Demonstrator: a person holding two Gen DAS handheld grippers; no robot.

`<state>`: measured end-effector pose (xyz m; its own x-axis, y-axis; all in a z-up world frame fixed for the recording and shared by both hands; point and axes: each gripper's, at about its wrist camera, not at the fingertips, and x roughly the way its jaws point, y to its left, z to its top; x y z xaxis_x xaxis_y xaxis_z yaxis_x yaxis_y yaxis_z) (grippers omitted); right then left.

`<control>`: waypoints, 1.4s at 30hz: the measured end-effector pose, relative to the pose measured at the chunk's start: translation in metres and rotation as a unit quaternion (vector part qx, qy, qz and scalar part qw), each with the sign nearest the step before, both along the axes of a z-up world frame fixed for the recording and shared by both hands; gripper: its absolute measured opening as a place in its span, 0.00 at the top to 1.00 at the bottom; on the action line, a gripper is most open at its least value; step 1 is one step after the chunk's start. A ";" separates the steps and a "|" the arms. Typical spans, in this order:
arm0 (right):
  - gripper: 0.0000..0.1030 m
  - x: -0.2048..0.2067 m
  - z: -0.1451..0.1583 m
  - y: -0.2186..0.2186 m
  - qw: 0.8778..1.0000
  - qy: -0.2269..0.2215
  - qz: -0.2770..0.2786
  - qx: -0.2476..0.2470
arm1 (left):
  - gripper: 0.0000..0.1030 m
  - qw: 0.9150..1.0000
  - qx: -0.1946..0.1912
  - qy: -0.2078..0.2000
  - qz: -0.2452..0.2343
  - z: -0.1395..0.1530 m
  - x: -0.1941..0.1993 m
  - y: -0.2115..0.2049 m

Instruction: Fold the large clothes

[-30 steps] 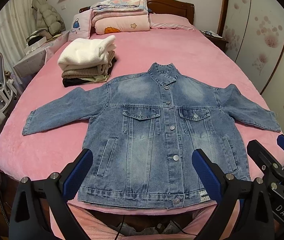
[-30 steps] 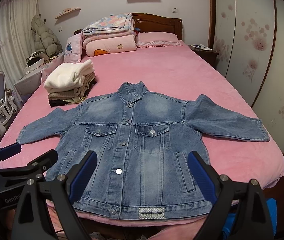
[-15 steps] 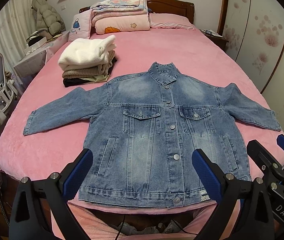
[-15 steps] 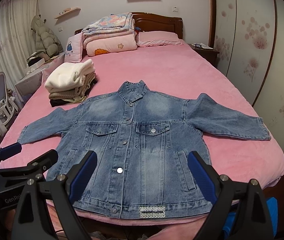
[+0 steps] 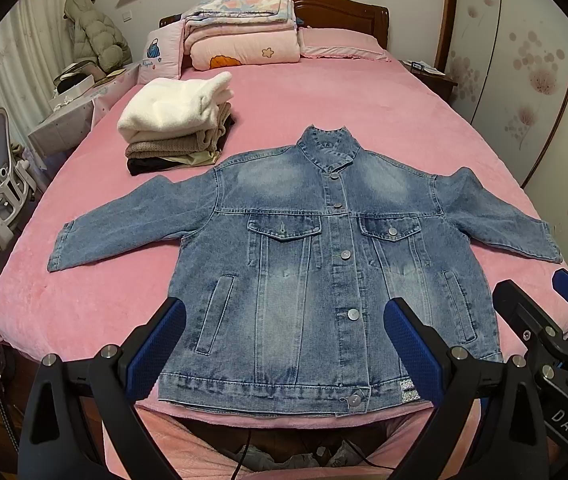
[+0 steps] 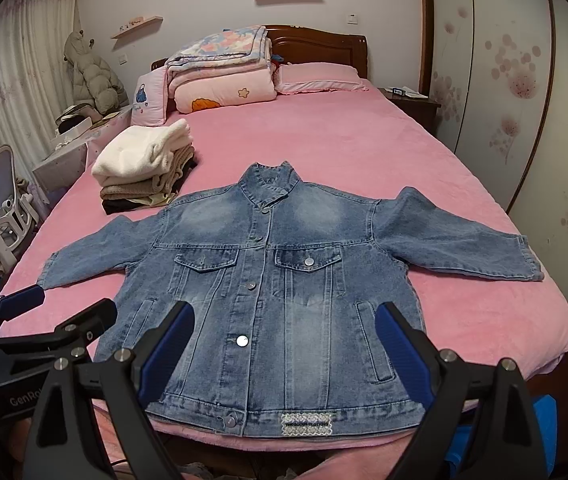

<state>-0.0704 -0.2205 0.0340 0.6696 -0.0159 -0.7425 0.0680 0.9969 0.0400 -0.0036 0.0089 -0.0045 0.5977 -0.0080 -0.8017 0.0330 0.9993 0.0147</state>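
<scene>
A denim jacket (image 5: pixel 323 264) is lying flat, buttoned, on the pink bed (image 5: pixel 323 104); folded clothes (image 5: pixel 176 128) are sitting at ten o'clock. Both grippers, left (image 5: pixel 284 344) and right (image 6: pixel 284 344), are hovering with fingers wide, empty.

"DAS" on right hand-held gripper (image 5: pixel 539 334); "GenRo" on left hand-held gripper (image 6: pixel 56 316).

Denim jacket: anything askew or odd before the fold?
Nothing stands out. The denim jacket lies flat, front up, buttoned, both sleeves spread on the pink bed. Its hem sits at the near edge.
</scene>
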 end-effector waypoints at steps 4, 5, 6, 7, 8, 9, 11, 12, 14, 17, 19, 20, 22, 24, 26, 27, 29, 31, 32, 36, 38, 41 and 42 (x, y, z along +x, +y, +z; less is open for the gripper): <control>0.10 0.000 0.000 0.001 1.000 0.001 0.000 0.001 | 0.04 1.000 0.000 0.002 0.000 0.000 0.000 0.002; 0.10 -0.001 0.000 0.002 1.000 0.001 0.000 0.000 | 0.05 1.000 0.000 0.003 0.000 0.000 -0.001 0.002; 0.10 -0.001 0.000 0.003 1.000 0.001 0.001 0.000 | 0.04 1.000 0.000 0.003 0.000 0.000 -0.001 0.002; 0.10 -0.002 0.000 0.003 1.000 0.001 0.001 0.000 | 0.05 1.000 -0.001 0.003 0.000 0.000 -0.001 0.002; 0.10 -0.001 0.000 0.002 1.000 0.001 0.000 0.001 | 0.05 1.000 -0.001 0.003 0.000 0.000 -0.001 0.003; 0.10 -0.001 0.000 0.003 1.000 0.001 0.000 0.001 | 0.04 1.000 -0.001 0.004 0.000 0.000 -0.001 0.002; 0.10 -0.001 -0.001 0.002 1.000 0.002 0.000 0.001 | 0.05 1.000 -0.001 0.004 0.000 -0.001 -0.001 0.002; 0.10 -0.001 -0.001 0.002 1.000 0.002 0.000 0.001 | 0.05 1.000 -0.001 0.004 0.000 -0.001 -0.001 0.002; 0.10 -0.002 -0.001 0.002 1.000 0.002 0.000 0.001 | 0.04 1.000 -0.001 0.006 0.000 -0.002 -0.001 0.001; 0.10 -0.002 -0.001 0.002 1.000 0.002 0.001 0.002 | 0.05 1.000 -0.001 0.006 0.000 -0.002 -0.001 0.002; 0.10 -0.002 -0.003 0.004 1.000 0.003 0.001 0.002 | 0.05 1.000 -0.002 0.007 0.000 -0.002 -0.002 0.002; 0.10 -0.002 -0.003 0.004 1.000 0.003 0.001 0.001 | 0.05 1.000 -0.002 0.007 0.000 -0.002 -0.002 0.002; 0.10 -0.001 -0.003 0.003 1.000 0.003 0.001 0.003 | 0.05 1.000 -0.002 0.009 0.000 -0.003 -0.002 0.001; 0.10 -0.002 -0.004 0.004 1.000 0.004 0.001 0.004 | 0.05 1.000 -0.001 0.009 0.001 -0.003 -0.002 0.001; 0.10 -0.002 -0.004 0.004 1.000 0.004 0.001 0.003 | 0.05 1.000 -0.002 0.010 0.000 -0.003 -0.002 0.001; 0.10 -0.003 -0.005 0.005 1.000 0.004 0.001 0.003 | 0.05 1.000 -0.002 0.010 0.000 -0.003 -0.003 0.001; 0.10 -0.002 -0.005 0.004 1.000 0.004 0.001 0.004 | 0.04 1.000 -0.002 0.011 0.000 -0.003 -0.002 0.001; 0.10 -0.002 -0.005 0.004 1.000 0.004 0.001 0.004 | 0.04 1.000 -0.002 0.011 0.000 -0.003 -0.002 0.001; 0.10 -0.003 -0.006 0.004 1.000 0.004 0.001 0.005 | 0.05 1.000 -0.002 0.011 0.000 -0.003 -0.002 0.001; 0.10 -0.003 -0.007 0.004 1.000 0.004 0.000 0.005 | 0.05 1.000 -0.002 0.011 0.000 -0.003 -0.002 0.001; 0.10 -0.002 -0.006 0.003 1.000 0.005 0.001 0.005 | 0.04 1.000 -0.002 0.011 0.000 -0.003 -0.002 0.001; 0.10 -0.003 -0.007 0.004 1.000 0.006 0.001 0.006 | 0.04 1.000 -0.002 0.011 0.001 -0.003 -0.002 0.001; 0.10 -0.002 -0.006 0.003 1.000 0.006 0.001 0.006 | 0.04 1.000 -0.002 0.011 0.001 -0.003 -0.002 0.001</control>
